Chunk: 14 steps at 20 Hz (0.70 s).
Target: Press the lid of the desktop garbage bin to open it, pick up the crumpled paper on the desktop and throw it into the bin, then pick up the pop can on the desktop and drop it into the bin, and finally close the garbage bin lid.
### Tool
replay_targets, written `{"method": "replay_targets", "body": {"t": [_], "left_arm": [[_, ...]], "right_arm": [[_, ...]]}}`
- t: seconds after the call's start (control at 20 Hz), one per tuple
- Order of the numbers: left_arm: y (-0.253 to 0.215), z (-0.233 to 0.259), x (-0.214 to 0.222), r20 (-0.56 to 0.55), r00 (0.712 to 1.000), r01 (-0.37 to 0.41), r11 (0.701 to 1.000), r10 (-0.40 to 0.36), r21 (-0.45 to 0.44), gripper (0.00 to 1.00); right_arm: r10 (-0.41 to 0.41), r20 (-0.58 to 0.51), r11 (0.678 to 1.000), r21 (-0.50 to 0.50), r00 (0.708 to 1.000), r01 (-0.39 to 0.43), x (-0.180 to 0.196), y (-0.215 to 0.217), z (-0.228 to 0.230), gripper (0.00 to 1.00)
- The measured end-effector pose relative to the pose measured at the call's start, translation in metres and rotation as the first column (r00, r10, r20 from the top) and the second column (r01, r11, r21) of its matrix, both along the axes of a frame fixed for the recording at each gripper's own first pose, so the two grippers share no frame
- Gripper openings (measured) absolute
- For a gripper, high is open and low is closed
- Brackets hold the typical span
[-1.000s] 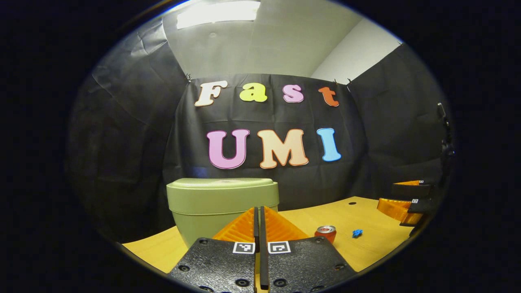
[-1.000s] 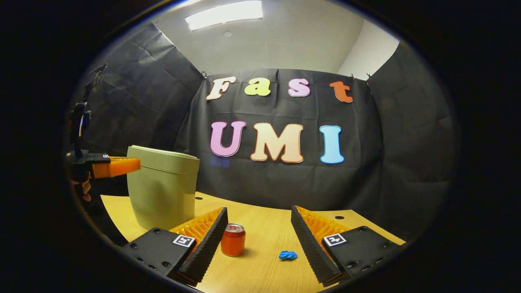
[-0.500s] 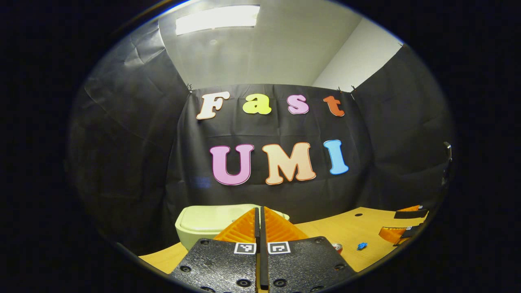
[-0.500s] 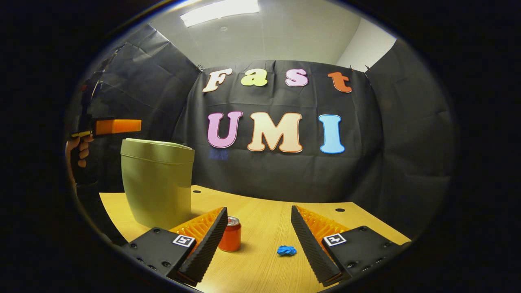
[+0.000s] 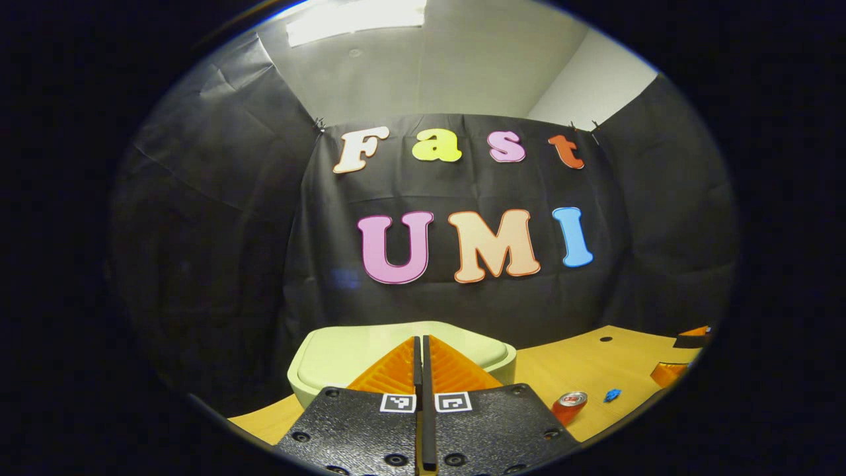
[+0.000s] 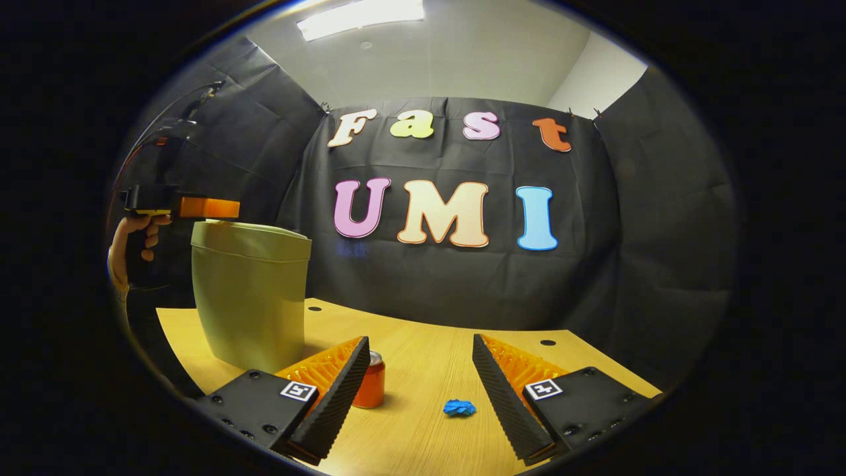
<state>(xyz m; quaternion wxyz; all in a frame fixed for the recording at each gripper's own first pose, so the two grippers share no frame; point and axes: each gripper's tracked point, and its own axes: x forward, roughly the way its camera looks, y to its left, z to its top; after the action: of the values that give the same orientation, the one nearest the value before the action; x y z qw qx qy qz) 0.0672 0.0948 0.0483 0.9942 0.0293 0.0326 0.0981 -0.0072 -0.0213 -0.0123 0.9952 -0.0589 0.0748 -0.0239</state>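
The pale green bin point(image 6: 251, 291) stands at the table's left, its lid point(image 5: 344, 354) down. My left gripper point(image 5: 421, 340) is shut with nothing between its fingers, its tips just above the lid's near part. In the right gripper view that left gripper point(image 6: 218, 209) hovers over the bin's top, held by a hand point(image 6: 129, 244). My right gripper point(image 6: 420, 347) is open, low over the table. The red pop can point(image 6: 370, 387) stands by its left finger. The blue crumpled paper point(image 6: 459, 408) lies on the table between the fingers. Can point(image 5: 570, 404) and paper point(image 5: 612, 395) also lie at lower right in the left gripper view.
The wooden table point(image 6: 423, 344) has small round holes point(image 6: 547, 342) near the back. Black cloth walls close in behind and on both sides. The right gripper point(image 5: 681, 357) shows at the left gripper view's right edge.
My left gripper rose from in front of the bin's side to above the lid and moved over it. The right gripper drifted slightly, staying open.
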Motion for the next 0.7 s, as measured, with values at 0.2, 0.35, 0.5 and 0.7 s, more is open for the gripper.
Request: {"method": "replay_targets", "body": {"t": [0.2, 0.35, 0.5, 0.7], "left_arm": [[0.001, -0.004, 0.000, -0.002, 1.000, -0.005, 1.000, 0.005, -0.004, 0.00], [0.001, -0.005, 0.000, 0.004, 1.000, -0.007, 1.000, 0.007, -0.007, 0.00], [0.000, -0.004, -0.001, 0.011, 1.000, -0.005, 1.000, 0.005, -0.012, 0.00], [0.000, -0.008, -0.003, -0.020, 1.000, -0.001, 1.000, 0.001, 0.004, 0.00]], "right_arm": [[-0.016, -0.004, 1.000, 0.015, 1.000, 0.016, 0.002, -0.006, -0.003, 0.98], [-0.017, -0.015, 0.999, 0.030, 1.000, 0.018, 0.004, -0.007, -0.006, 0.98], [-0.015, -0.025, 0.999, 0.029, 1.000, 0.016, 0.003, -0.007, -0.010, 0.98], [-0.007, -0.036, 1.000, 0.030, 0.999, 0.008, 0.002, -0.003, -0.015, 0.98]]}}
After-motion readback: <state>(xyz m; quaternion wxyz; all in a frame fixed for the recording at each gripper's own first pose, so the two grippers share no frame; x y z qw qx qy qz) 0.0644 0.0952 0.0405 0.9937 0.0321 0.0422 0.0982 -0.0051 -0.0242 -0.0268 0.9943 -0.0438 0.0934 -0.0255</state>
